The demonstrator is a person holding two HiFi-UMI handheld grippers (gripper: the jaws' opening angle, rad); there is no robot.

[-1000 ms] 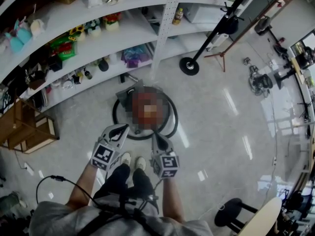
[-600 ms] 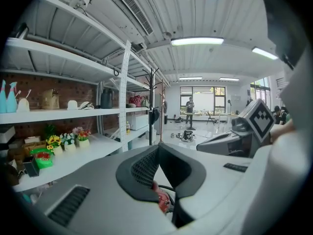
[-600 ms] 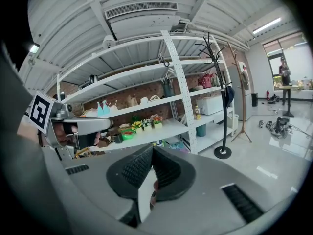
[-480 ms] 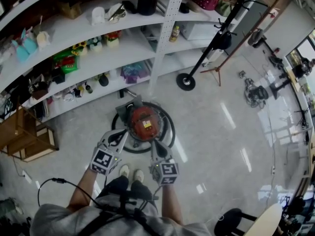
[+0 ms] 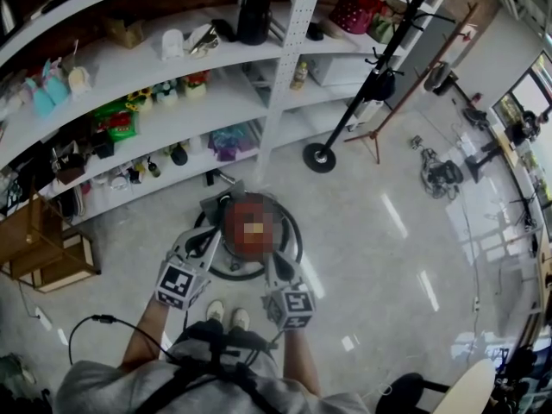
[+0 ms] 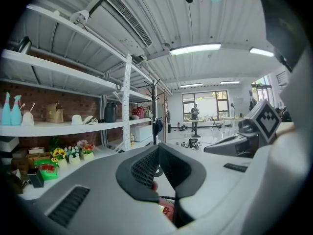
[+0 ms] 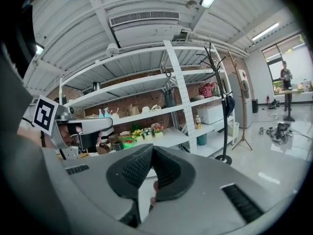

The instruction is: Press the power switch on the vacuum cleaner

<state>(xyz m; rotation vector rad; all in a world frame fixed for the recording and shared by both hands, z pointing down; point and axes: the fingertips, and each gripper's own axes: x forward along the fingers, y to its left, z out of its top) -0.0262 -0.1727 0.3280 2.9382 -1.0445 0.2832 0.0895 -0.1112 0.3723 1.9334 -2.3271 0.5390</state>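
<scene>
Vacuum cleaner sits on the floor at 12 o'clock from the person's shoes, just past both grippers. Left gripper hangs over its 8 o'clock edge and right gripper over its 5 o'clock edge. Both have their jaw tips together and nothing clamped. Can't tell whether either touches the body. A sliver of red housing shows below the left jaws in the left gripper view. The body reads round from above, so no clear long axis; a grey part points to 11 o'clock, toward the shelves. Black hose loops round the body. Floor is glossy pale tile with light glare. Wooden crate at 9 o'clock. White shelving with small goods spans 10 to 12 o'clock, and a black coat stand is at 1 o'clock.
</scene>
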